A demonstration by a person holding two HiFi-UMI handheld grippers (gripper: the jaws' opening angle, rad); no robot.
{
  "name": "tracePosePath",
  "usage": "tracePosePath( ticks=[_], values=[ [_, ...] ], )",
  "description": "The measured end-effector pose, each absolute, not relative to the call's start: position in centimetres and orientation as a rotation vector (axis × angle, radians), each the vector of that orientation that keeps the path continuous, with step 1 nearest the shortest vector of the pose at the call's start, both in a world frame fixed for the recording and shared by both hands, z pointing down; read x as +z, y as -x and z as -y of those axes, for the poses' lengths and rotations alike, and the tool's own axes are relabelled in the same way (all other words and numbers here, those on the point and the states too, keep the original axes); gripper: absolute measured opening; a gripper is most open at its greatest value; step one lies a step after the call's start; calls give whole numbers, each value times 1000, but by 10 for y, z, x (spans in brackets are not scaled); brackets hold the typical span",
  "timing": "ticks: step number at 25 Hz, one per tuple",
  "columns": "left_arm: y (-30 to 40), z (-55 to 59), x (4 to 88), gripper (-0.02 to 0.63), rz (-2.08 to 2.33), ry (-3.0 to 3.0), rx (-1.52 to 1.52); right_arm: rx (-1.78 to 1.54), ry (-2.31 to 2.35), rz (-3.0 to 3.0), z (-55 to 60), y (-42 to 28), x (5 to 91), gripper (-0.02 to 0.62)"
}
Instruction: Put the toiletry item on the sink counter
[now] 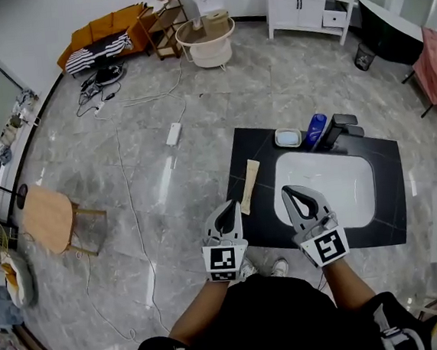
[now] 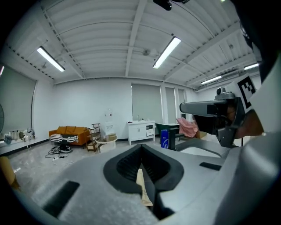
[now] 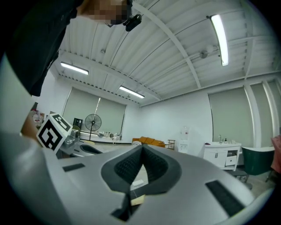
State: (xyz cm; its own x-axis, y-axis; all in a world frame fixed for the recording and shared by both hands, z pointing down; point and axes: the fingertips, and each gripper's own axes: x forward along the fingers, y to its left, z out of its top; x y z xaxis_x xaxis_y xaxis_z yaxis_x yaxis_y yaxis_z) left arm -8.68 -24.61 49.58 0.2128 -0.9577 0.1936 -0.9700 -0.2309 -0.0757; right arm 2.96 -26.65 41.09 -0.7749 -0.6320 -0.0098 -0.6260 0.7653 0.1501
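Note:
A flat beige toiletry tube (image 1: pixel 249 185) lies on the black sink counter (image 1: pixel 256 148), left of the white basin (image 1: pixel 329 187). My left gripper (image 1: pixel 232 204) hovers at the counter's front left with its jaws shut and nothing in them. Its tips are just left of the tube's near end. In the left gripper view the tube (image 2: pixel 143 186) shows as a beige strip below the closed jaws of the left gripper (image 2: pixel 141 149). My right gripper (image 1: pixel 286 191) is over the basin's front left rim, also shut and holding nothing.
A pale soap dish (image 1: pixel 288 137), a blue bottle (image 1: pixel 316 128) and a black faucet (image 1: pixel 344 128) stand along the counter's far edge. On the floor are a wooden stool (image 1: pixel 50 217) at left, loose cables (image 1: pixel 133 209), and a white cabinet (image 1: pixel 308 5) far back.

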Motion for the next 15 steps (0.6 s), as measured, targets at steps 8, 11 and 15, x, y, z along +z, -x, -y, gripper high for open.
tracePosePath(
  ticks=[8, 11, 15],
  values=[
    [81, 246, 495, 12, 1914, -2423, 334, -239, -1014, 2925, 268, -26, 410, 3],
    [80, 245, 491, 12, 1915, -2432, 309, -226, -1024, 2904, 271, -26, 417, 5],
    [82, 244, 491, 12, 1910, -2429, 307, -166, -1017, 2849, 271, -27, 433, 3]
  ],
)
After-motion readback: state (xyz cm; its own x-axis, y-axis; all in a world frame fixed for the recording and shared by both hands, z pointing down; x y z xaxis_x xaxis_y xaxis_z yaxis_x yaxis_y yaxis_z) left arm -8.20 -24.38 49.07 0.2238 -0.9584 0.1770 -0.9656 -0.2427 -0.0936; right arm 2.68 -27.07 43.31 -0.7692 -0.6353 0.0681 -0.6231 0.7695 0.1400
